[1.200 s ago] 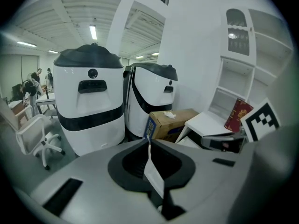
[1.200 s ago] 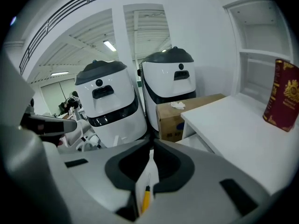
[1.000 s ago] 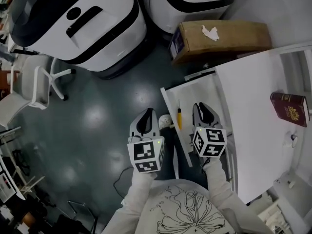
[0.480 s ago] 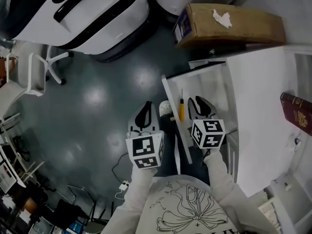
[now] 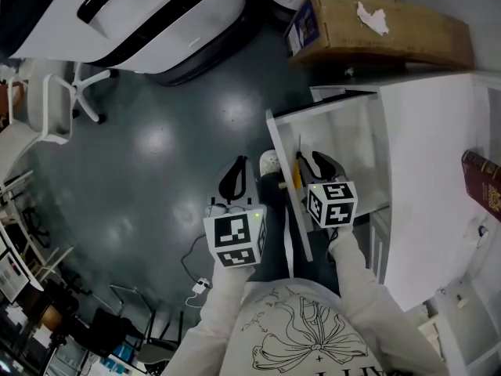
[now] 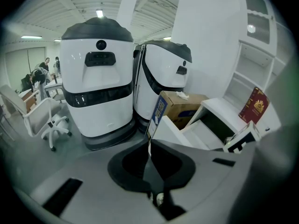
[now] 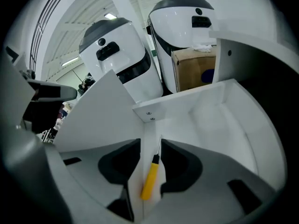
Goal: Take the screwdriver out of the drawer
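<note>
A screwdriver (image 7: 150, 181) with a yellow handle and thin metal shaft lies on the floor of the open white drawer (image 7: 224, 125), along its left wall. My right gripper (image 7: 150, 146) reaches down into the drawer (image 5: 344, 143). Its jaws have just been opening and stand open, one on each side of the screwdriver (image 5: 297, 175), with the pads not pressing on it. In the head view the right gripper (image 5: 311, 163) is over the drawer's front left corner. My left gripper (image 5: 233, 180) hangs over the dark floor left of the drawer. The left gripper (image 6: 149, 146) is shut and empty.
Two large white and black machines (image 5: 149, 14) and a cardboard box (image 5: 383, 26) stand beyond the drawer. A red book (image 5: 485, 182) lies on the white cabinet top (image 5: 430, 155). A white chair (image 5: 55, 108) is at far left, and a cable plug (image 5: 202, 284) lies on the floor.
Both grippers have sunk. The right gripper has moved left and down over the screwdriver, and its jaws have widened so the screwdriver lies between them. The left gripper stays shut.
</note>
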